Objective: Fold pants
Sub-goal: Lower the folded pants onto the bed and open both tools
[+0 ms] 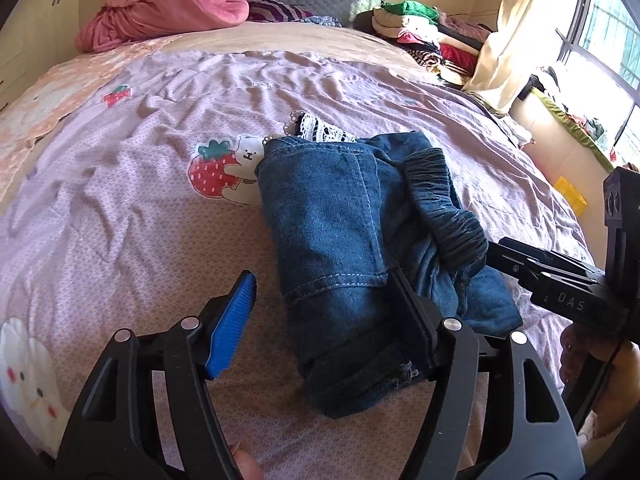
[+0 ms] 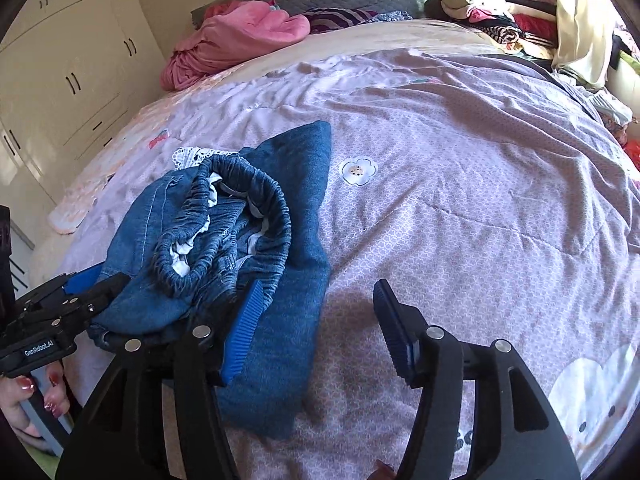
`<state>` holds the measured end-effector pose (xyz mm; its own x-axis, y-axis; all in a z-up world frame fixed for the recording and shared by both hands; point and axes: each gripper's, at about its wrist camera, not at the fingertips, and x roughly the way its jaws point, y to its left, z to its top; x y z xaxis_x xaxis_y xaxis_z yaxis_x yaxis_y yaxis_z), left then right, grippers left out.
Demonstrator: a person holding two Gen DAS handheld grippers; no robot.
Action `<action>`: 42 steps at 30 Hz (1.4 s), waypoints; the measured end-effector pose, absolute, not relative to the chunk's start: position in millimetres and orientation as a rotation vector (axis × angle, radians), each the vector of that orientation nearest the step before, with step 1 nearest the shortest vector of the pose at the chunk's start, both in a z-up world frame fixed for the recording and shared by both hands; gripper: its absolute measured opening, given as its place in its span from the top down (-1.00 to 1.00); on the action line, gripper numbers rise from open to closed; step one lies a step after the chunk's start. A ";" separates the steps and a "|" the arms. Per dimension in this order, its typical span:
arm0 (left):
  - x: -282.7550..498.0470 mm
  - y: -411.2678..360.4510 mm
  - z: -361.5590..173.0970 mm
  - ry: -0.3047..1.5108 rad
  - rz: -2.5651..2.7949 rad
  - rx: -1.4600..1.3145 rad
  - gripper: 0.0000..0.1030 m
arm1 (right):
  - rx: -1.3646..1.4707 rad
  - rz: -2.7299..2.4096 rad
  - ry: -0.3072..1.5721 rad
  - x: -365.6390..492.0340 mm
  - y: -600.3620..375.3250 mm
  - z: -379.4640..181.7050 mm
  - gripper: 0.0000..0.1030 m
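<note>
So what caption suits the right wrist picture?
Open right hand-held gripper hovering beside folded blue jeans on a lilac bedspread.

Pants (image 1: 340,216) folded, on bed (image 1: 120,184) centre; blanket heap (image 1: 168,4) at 11 o'clock; clothes stack (image 1: 424,36) at 1 o'clock.

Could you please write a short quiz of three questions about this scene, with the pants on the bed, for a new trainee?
1. True or false: the folded blue denim pants lie on the lilac printed bedspread.
2. Which part of the pants lies bunched on top? A) the dark elastic waistband B) a metal zipper C) a leather belt
3. Fill in: the left gripper and the right gripper both have their jaws ____.

Key: 1 true; 2 A; 3 open. Neither gripper clamps the cloth: each has one finger at the denim and the other over bare bedspread.
</note>
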<state>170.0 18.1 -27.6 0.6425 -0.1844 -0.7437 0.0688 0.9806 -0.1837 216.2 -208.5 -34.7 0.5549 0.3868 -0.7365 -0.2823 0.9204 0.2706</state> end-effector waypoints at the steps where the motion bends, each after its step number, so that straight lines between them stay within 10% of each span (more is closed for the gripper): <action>1: 167.3 18.5 -26.1 0.859 -0.141 -0.144 -0.21 | 0.129 0.398 0.896 212.6 -209.9 -33.1 -0.13; 15: 113.6 16.4 -3.7 0.833 -0.121 -0.120 -0.80 | 0.122 0.438 0.828 153.9 -208.8 1.3 -0.76; 42: 36.0 6.2 5.1 0.835 -0.139 -0.106 -0.81 | 0.061 0.410 0.737 60.2 -233.7 35.5 -0.91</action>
